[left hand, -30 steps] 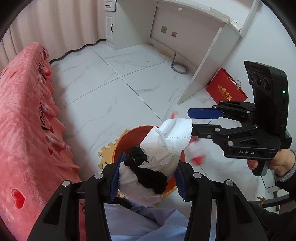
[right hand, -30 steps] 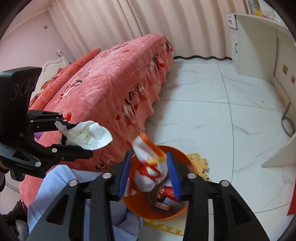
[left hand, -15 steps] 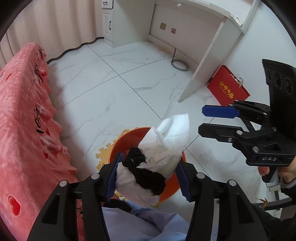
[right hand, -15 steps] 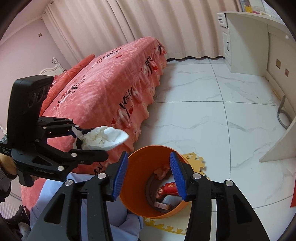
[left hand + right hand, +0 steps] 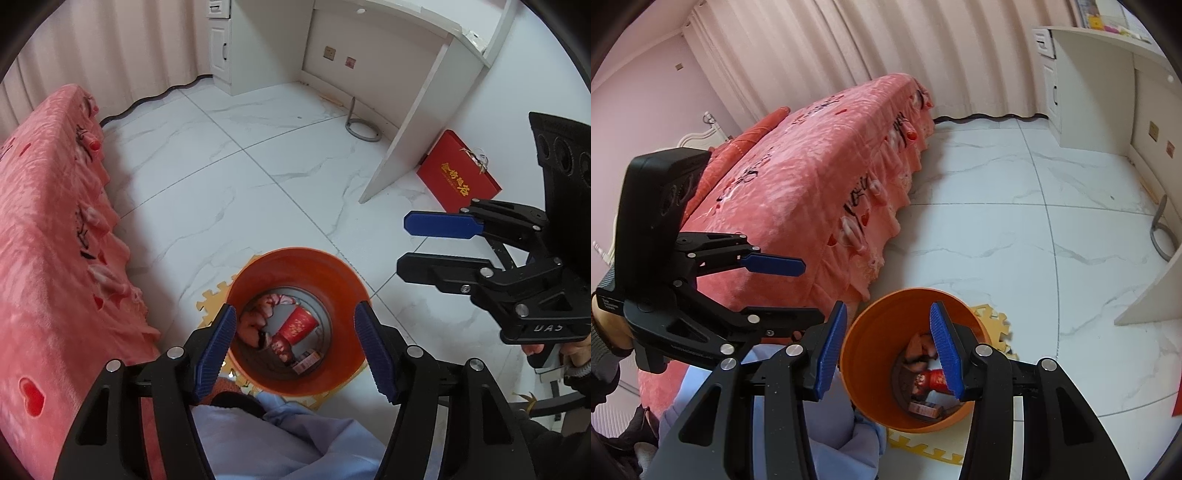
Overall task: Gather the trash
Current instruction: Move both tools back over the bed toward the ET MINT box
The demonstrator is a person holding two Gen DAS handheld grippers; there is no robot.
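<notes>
An orange trash bin (image 5: 334, 266) stands on the white floor and holds several pieces of trash (image 5: 295, 326), red and pinkish wrappers. It also shows in the right wrist view (image 5: 882, 317). My left gripper (image 5: 299, 349) is open and empty directly above the bin's mouth. My right gripper (image 5: 888, 349) is open and empty above the bin too. In the left wrist view the right gripper (image 5: 402, 245) shows to the right of the bin. In the right wrist view the left gripper (image 5: 809, 291) shows at the left, open.
A bed with a pink-red cover (image 5: 48, 236) lies left of the bin. A white desk (image 5: 417, 92) stands at the back right, with a red gift box (image 5: 458, 177) leaning by its leg. A yellow foam mat (image 5: 993, 325) lies under the bin. Light blue cloth (image 5: 280, 439) is below the grippers.
My left gripper has opened and dropped the white tissue wad with the black piece into the bin. My right gripper let go of its red-white wrapper earlier and stays open.
</notes>
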